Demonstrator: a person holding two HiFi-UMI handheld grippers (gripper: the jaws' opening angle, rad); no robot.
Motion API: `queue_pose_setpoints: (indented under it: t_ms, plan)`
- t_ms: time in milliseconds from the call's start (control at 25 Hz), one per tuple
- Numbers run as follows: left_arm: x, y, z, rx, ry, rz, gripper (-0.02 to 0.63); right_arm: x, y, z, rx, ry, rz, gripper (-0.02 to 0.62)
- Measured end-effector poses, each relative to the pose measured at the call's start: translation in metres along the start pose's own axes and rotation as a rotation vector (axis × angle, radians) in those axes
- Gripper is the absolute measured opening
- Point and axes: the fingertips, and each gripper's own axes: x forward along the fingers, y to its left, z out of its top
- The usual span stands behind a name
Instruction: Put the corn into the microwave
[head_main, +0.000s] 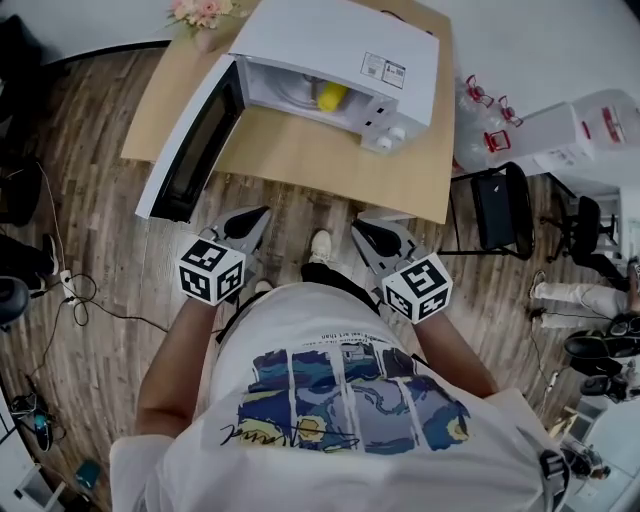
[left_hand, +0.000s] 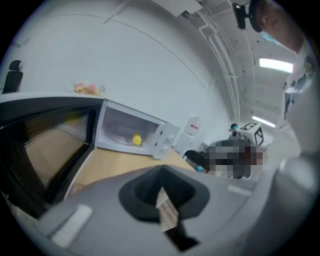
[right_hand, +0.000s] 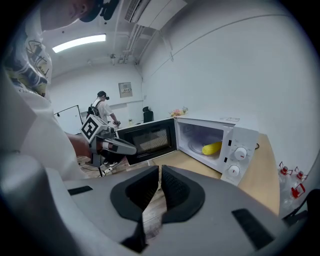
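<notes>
A white microwave (head_main: 340, 50) stands on the wooden table (head_main: 300, 160), its door (head_main: 195, 150) swung wide open to the left. The yellow corn (head_main: 331, 96) lies inside the cavity on the turntable; it also shows as the corn (left_hand: 136, 139) and the corn (right_hand: 212, 148) in the gripper views. My left gripper (head_main: 262, 213) hangs over the floor short of the table edge, below the open door, jaws shut and empty (left_hand: 161, 175). My right gripper (head_main: 358, 228) is beside it, close to my body, its jaws closed together with nothing between them (right_hand: 160, 170).
A vase of flowers (head_main: 205, 12) stands at the table's far corner. A black chair (head_main: 500, 205), bottles (head_main: 480, 100) and a white unit (head_main: 590, 130) are at the right. Cables (head_main: 70, 290) lie on the wood floor at left. Another person (right_hand: 103, 107) stands far off.
</notes>
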Motion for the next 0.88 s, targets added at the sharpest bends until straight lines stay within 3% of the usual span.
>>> queue_pose_setpoints:
  t_ms: [320, 880]
  plan:
    - [-0.052, -0.043, -0.025, 0.064, 0.034, -0.126, 0.008, -0.008, 0.051, -0.017, 0.007, -0.002, -0.021, 0.018]
    - [-0.119, -0.063, -0.036, 0.099, -0.041, -0.106, 0.008, -0.013, 0.117, -0.024, -0.048, -0.008, -0.002, 0.011]
